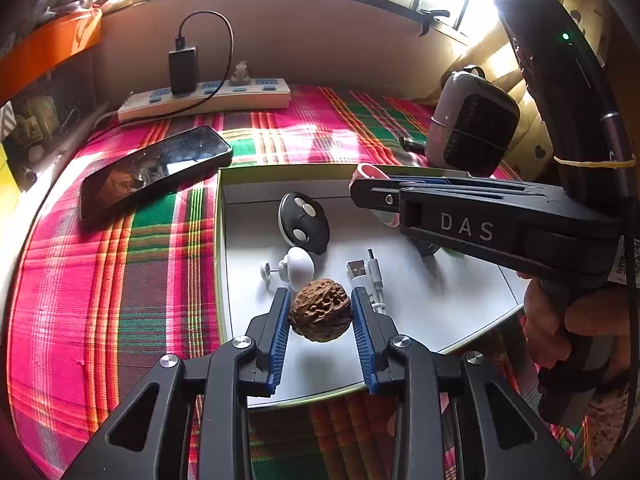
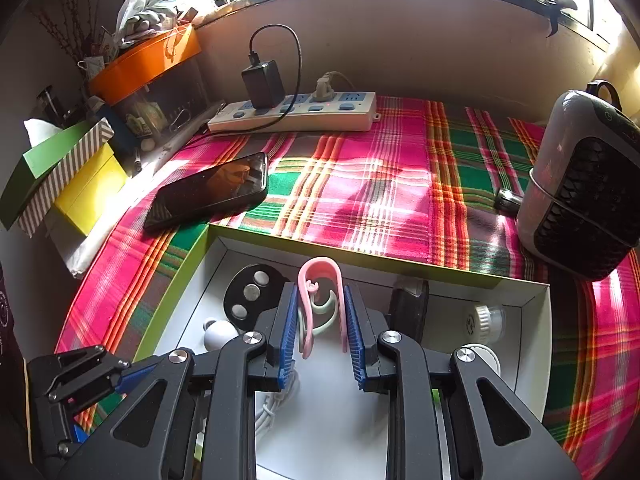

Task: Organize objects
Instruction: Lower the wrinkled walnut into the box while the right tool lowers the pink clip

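Holding a walnut (image 1: 321, 311) in my left hand-held gripper (image 1: 321, 320) and a pink clip (image 2: 320, 300) in the right (image 2: 320, 332), both over the box (image 2: 532, 344); phone (image 2: 208, 192) beyond remains.

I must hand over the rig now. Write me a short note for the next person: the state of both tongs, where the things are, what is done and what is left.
Left tongs: shut on the walnut, held over the white box.
Right tongs: shut on the pink clip, also over the box.
In the box already: black round remote, white knob, USB cable.
Outside, on the plaid cloth: phone.
Done: several small things boxed.
Left: probably set down walnut and clip in the box, then release.
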### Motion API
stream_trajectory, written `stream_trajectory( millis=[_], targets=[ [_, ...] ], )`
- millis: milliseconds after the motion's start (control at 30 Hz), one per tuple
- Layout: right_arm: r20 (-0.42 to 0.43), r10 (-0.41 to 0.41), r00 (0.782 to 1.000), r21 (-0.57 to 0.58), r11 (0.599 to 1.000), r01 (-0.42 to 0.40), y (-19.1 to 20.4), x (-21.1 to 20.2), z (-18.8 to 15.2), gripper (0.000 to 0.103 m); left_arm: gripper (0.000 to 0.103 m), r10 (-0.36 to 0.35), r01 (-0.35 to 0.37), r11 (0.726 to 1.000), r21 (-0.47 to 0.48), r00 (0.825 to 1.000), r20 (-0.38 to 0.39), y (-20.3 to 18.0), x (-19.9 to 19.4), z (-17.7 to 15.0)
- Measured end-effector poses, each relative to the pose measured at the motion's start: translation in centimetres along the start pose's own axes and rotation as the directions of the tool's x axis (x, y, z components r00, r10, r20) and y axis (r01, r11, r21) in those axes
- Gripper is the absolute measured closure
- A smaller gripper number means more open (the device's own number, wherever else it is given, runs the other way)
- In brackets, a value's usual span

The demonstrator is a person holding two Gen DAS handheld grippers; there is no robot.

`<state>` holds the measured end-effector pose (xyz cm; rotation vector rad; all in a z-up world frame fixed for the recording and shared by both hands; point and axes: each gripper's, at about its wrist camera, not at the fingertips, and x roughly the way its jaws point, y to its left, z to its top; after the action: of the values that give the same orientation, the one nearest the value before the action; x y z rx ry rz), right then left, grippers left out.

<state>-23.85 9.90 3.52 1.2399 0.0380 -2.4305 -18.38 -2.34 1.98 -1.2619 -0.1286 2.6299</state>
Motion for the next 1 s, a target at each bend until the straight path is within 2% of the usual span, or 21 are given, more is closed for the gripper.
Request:
stream_trajectory(
  millis=[267,400,1000],
  targets=[
    [-0.021,-0.019,1.000,-0.016,1.000,0.018,0.0,1.0,-0.1,0.079,0.074,0.024,-0.024,0.999,0.033,1.000,-0.002,-0.6,0.6,0.0],
    [-0.026,-0.036,0.999,-0.030,0.999,0.035,0.1,1.4,-0.1,0.079,0.074,0.059,-0.059,0.996,0.064,0.998,-0.001,-1.0,0.9,-0.1],
    [-0.046,-0.047,0.998,-0.026,0.999,0.046,-0.1,2.1,-0.5,0.078,0.074,0.073,-0.073,0.995,0.068,0.997,-0.005,-1.1,1.1,-0.1]
  ],
)
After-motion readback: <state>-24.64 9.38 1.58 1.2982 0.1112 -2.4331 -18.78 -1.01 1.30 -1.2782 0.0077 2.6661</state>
